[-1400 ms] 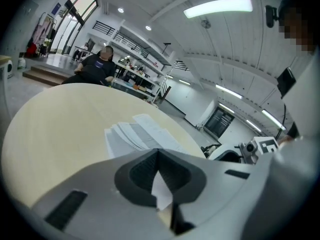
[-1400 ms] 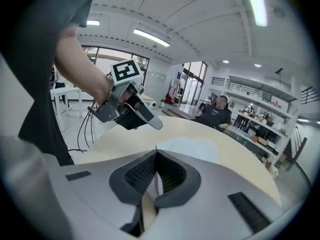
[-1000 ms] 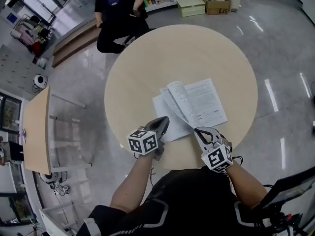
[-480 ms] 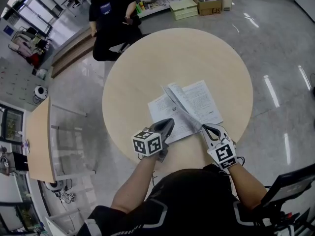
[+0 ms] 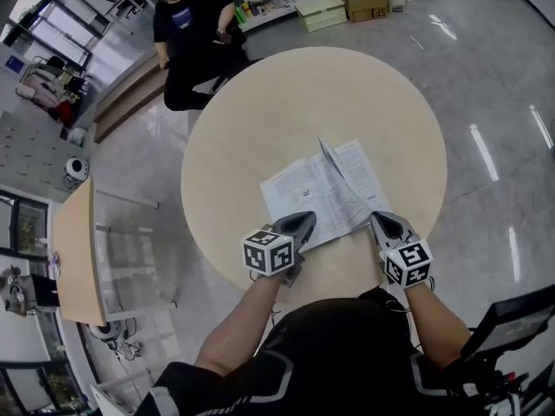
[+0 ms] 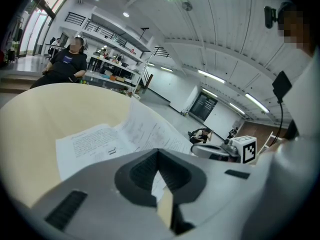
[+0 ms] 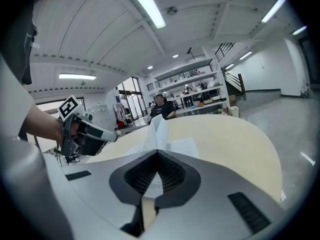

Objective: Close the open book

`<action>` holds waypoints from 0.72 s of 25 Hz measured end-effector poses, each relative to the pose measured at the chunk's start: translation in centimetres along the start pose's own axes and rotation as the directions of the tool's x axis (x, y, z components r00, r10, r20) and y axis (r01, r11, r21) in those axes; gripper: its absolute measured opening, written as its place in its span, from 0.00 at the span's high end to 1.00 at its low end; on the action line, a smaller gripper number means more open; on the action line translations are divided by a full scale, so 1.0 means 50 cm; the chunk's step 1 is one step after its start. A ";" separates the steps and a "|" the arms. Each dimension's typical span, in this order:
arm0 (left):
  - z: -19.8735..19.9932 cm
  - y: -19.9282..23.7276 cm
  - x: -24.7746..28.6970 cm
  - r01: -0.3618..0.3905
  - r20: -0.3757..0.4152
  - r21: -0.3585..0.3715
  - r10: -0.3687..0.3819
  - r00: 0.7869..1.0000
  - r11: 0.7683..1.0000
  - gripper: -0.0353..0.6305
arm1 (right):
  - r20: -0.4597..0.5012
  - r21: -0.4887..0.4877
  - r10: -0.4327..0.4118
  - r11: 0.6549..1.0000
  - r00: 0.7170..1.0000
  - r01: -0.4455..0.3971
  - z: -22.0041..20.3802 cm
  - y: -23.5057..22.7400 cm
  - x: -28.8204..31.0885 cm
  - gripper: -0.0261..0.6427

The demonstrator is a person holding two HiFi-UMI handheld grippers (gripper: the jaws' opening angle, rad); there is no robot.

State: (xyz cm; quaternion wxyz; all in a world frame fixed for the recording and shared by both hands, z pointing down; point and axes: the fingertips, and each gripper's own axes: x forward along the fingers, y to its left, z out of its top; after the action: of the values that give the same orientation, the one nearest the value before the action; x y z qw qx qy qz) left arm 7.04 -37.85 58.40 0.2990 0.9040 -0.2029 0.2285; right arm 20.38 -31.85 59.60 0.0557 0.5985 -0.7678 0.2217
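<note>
The open book [image 5: 295, 189] lies on the round wooden table [image 5: 303, 94], near its front edge. A sheaf of its right-hand pages [image 5: 333, 166] stands nearly upright over the spine; the same pages [image 7: 159, 128] rise straight ahead in the right gripper view. My right gripper [image 5: 380, 218] [image 7: 158, 153] is shut, its tip at the book's near right corner by the foot of those pages. I cannot tell whether a sheet is pinched. My left gripper [image 5: 305, 221] [image 6: 159, 151] is shut over the near edge of the flat left page [image 6: 95, 141].
A person in black [image 5: 195, 24] sits beyond the table's far side. Boxes and papers [image 5: 347, 3] lie on the glossy floor behind. A wooden side table [image 5: 69, 232] stands at the left, and a dark screen [image 5: 512, 319] at the lower right.
The lifted pages have swung from leaning right over the book to standing almost upright. Both grippers have shifted right along the book's near edge, and the right one has rolled.
</note>
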 end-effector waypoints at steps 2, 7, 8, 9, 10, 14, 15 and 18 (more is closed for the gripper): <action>-0.009 -0.004 0.007 0.003 -0.019 0.007 -0.003 1.000 1.000 0.97 | -0.005 0.053 -0.020 0.998 1.000 0.021 -0.011 -0.022 -0.002 0.96; -0.025 -0.017 0.036 0.015 -0.055 -0.006 -0.015 0.998 1.000 0.97 | -0.050 0.159 -0.056 0.985 0.997 0.064 -0.042 -0.073 -0.004 0.96; -0.027 -0.019 0.043 0.017 -0.061 -0.007 -0.018 0.998 1.000 0.97 | -0.060 0.186 -0.061 0.980 0.996 0.071 -0.048 -0.083 -0.003 0.96; -0.028 -0.022 0.051 0.022 -0.065 -0.007 -0.022 0.998 1.000 0.97 | -0.072 0.217 -0.064 0.973 0.995 0.079 -0.055 -0.093 -0.001 0.96; -0.029 -0.025 0.057 0.027 -0.068 -0.005 -0.027 0.997 1.000 0.97 | -0.086 0.252 -0.067 0.964 0.994 0.087 -0.063 -0.102 0.001 0.96; -0.037 -0.029 0.062 0.032 -0.070 -0.013 -0.032 0.997 0.999 0.96 | -0.173 0.389 -0.097 0.907 0.980 0.159 -0.105 -0.133 0.002 0.96; -0.040 -0.029 0.060 0.031 -0.068 -0.016 -0.032 0.997 0.999 0.97 | -0.197 0.412 -0.112 0.892 0.974 0.186 -0.118 -0.142 -0.002 0.96; -0.050 -0.024 0.054 0.023 -0.062 -0.026 -0.024 0.998 0.999 0.97 | -0.254 0.456 -0.132 0.857 0.958 0.239 -0.152 -0.162 -0.010 0.96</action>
State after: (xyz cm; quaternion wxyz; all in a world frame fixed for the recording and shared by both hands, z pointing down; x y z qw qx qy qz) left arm 9.12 -36.04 61.10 0.3191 0.8949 -0.1857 0.2505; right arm 26.79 -29.79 68.44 0.0085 0.6375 -0.6161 0.4625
